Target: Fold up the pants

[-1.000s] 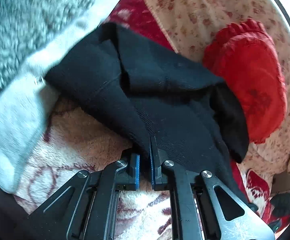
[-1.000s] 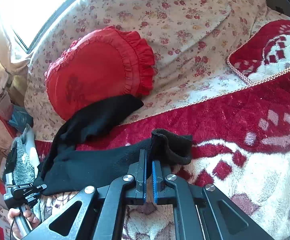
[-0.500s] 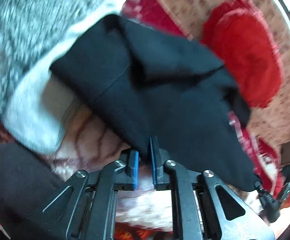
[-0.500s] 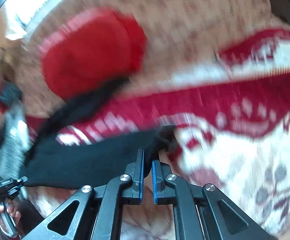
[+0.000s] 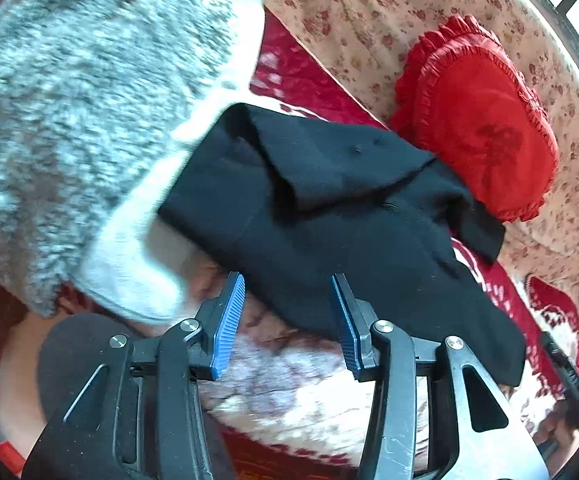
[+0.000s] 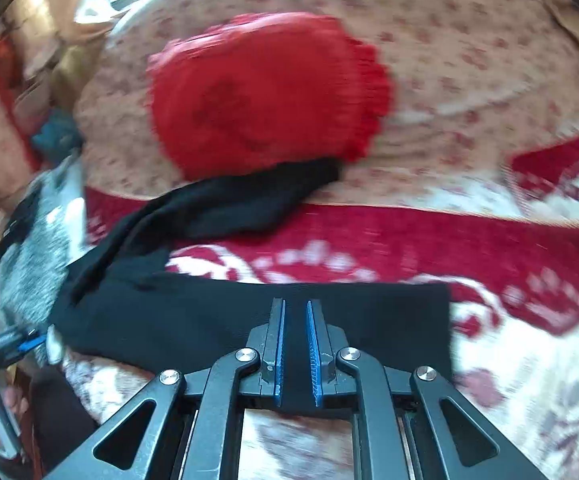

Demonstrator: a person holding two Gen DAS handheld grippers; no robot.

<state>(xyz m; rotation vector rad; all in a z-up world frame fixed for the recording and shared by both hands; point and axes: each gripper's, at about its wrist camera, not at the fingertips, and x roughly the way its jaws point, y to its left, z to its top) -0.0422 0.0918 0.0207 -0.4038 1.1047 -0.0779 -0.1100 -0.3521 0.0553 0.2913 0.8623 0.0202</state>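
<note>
Free room was left on the patterned blanket (image 6: 529, 400) to the right of the black pants (image 6: 209, 320). The far side was closed off by a red cushion (image 5: 485, 136), touched by one pant leg. The left was blocked by a grey fleece garment (image 5: 69, 120).

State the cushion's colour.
Red, with a frilled edge; the cushion shows best in the left wrist view.

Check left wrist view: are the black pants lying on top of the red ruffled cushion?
No, the black pants lie on the red-and-white blanket beside the red cushion, which shows uncovered.
</note>
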